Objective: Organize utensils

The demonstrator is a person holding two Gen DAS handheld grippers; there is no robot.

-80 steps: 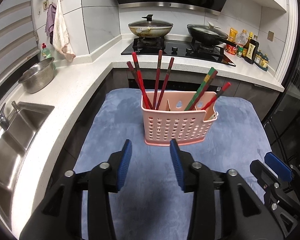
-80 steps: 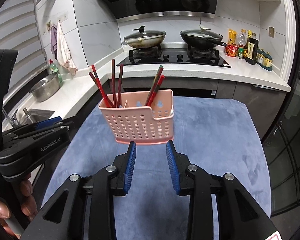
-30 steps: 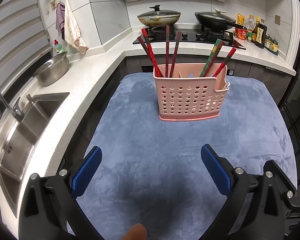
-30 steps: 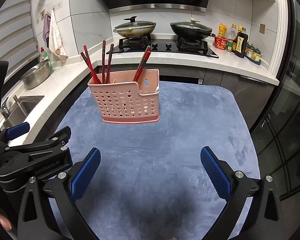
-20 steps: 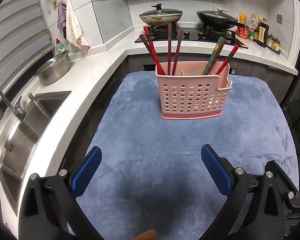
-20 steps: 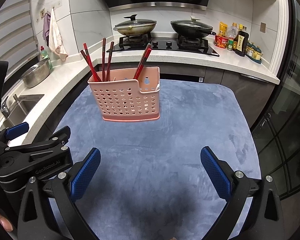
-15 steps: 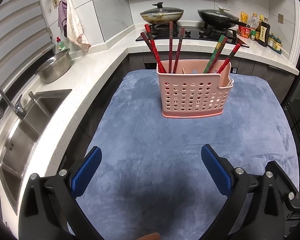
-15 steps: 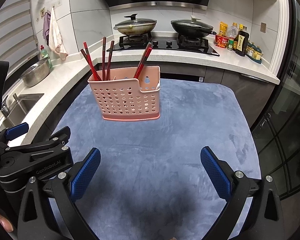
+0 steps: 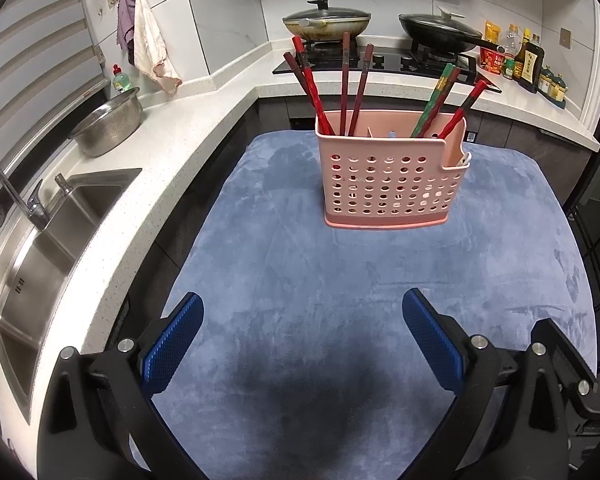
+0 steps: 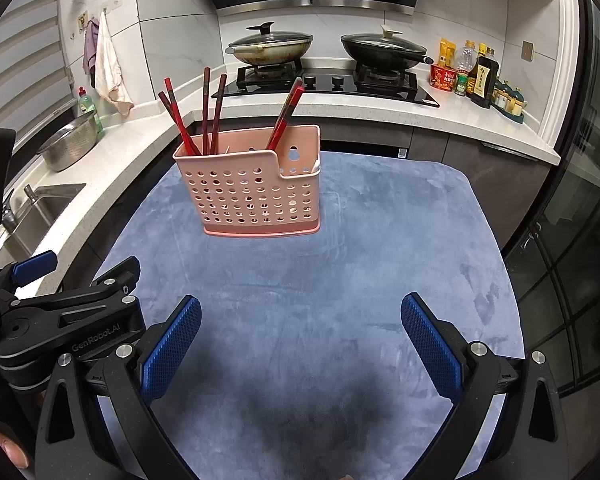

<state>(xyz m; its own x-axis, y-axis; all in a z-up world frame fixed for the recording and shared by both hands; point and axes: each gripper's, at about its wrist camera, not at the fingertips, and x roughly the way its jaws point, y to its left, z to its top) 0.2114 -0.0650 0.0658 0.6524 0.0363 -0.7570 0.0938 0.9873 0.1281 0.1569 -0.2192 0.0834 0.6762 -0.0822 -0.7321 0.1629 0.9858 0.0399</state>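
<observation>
A pink perforated utensil basket [image 9: 392, 182] stands upright on the blue mat [image 9: 340, 300]; it also shows in the right wrist view [image 10: 256, 196]. Several red and dark chopsticks [image 9: 342, 88] stand in its left compartment. A green-banded pair and a red one [image 9: 446, 98] lean in its right part. My left gripper [image 9: 302, 340] is open wide and empty, well in front of the basket. My right gripper [image 10: 300, 340] is open wide and empty too, to the right of the left gripper's body [image 10: 60, 320].
A white counter [image 9: 148, 160] with a sink [image 9: 52, 232] and a steel colander [image 9: 108, 124] runs along the left. A stove with two lidded pans [image 9: 380, 24] is behind. Sauce bottles [image 9: 524, 60] stand at the back right. The mat's right edge drops off by a glass door [image 10: 572, 260].
Both grippers went from nearly closed to wide open and pulled back from the basket. Over the last second they have hardly moved.
</observation>
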